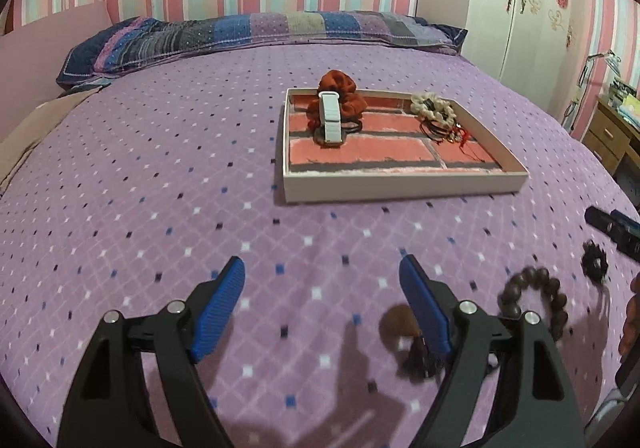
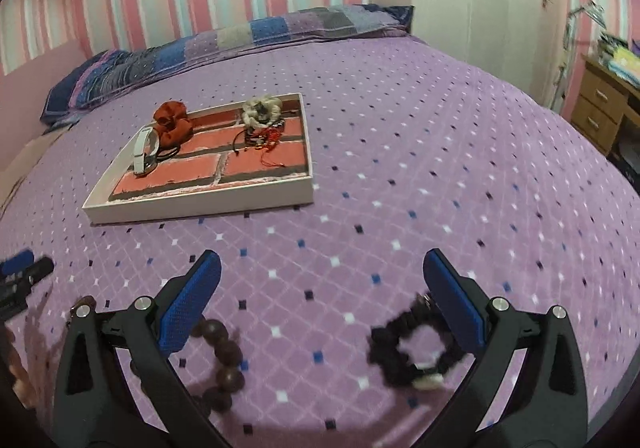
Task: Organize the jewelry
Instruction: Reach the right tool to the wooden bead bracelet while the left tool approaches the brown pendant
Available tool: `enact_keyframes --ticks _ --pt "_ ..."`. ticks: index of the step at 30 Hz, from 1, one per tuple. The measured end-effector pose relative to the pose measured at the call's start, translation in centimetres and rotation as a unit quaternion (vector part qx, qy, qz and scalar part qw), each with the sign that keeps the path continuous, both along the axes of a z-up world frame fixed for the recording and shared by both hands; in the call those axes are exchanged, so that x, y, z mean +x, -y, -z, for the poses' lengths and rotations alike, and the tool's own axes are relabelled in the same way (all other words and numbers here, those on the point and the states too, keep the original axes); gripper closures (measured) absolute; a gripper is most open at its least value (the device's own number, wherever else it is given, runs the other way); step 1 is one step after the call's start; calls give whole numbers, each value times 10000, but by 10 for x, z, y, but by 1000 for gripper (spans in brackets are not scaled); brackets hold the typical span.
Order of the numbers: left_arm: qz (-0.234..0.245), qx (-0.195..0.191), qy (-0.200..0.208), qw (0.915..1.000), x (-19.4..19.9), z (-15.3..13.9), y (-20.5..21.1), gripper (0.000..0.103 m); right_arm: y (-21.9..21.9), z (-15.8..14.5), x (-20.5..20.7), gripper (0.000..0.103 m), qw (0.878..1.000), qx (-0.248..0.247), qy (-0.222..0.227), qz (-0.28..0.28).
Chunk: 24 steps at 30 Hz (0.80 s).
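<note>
A shallow white tray (image 1: pixel 400 186) (image 2: pixel 192 206) with a brick-patterned floor lies on the purple bedspread. Inside it are a red scrunchie (image 1: pixel 340 90) (image 2: pixel 170 120), a white watch band (image 1: pixel 331 120) (image 2: pixel 141 152), a cream bead bracelet (image 1: pixel 434 108) (image 2: pixel 260 110) and thin cords with red thread (image 1: pixel 456 134) (image 2: pixel 266 140). My left gripper (image 1: pixel 322 270) hangs open over bare bedspread. A brown bead bracelet (image 1: pixel 536 298) (image 2: pixel 224 364) lies to its right, with a dark tassel (image 1: pixel 416 352). My right gripper (image 2: pixel 322 262) is open; a black bead bracelet (image 2: pixel 408 348) lies by its right finger.
A patchwork pillow (image 1: pixel 256 34) runs along the headboard side. The other gripper's tip (image 1: pixel 612 230) (image 2: pixel 24 272) shows at each view's edge. A white wardrobe (image 1: pixel 516 0) and a wooden desk (image 2: pixel 604 104) stand right of the bed.
</note>
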<state>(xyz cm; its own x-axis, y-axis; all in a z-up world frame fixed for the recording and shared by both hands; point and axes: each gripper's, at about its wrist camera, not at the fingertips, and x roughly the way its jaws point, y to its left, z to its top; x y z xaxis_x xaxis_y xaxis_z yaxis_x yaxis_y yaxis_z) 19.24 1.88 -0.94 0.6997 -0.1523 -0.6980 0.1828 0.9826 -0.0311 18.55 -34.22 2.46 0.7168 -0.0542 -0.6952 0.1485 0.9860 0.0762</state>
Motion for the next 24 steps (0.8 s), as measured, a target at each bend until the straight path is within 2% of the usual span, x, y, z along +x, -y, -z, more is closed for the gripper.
enact_keyframes --ticks 4,7,13,17,21,24 --pt "38 193 11 9998 -18 3 4 25 3 0 -13 5 9999 147 -57 68" --pt "70 243 -37 9997 -29 10 6 25 -6 11 -20 5 9994 75 -318 -76" --pt "242 114 -199 9994 -42 21 7 25 -27 29 -24 5 9968 -101 -617 -495" --pt "338 17 -333 9989 -42 28 9 25 -33 33 -24 5 9959 -138 -672 -595" --pt "397 33 -286 9988 -45 29 12 25 -34 33 -23 5 9956 -136 -686 -618" --pt "480 -143 -304 9983 -47 26 13 25 -33 34 -22 5 9956 -108 -711 -599"
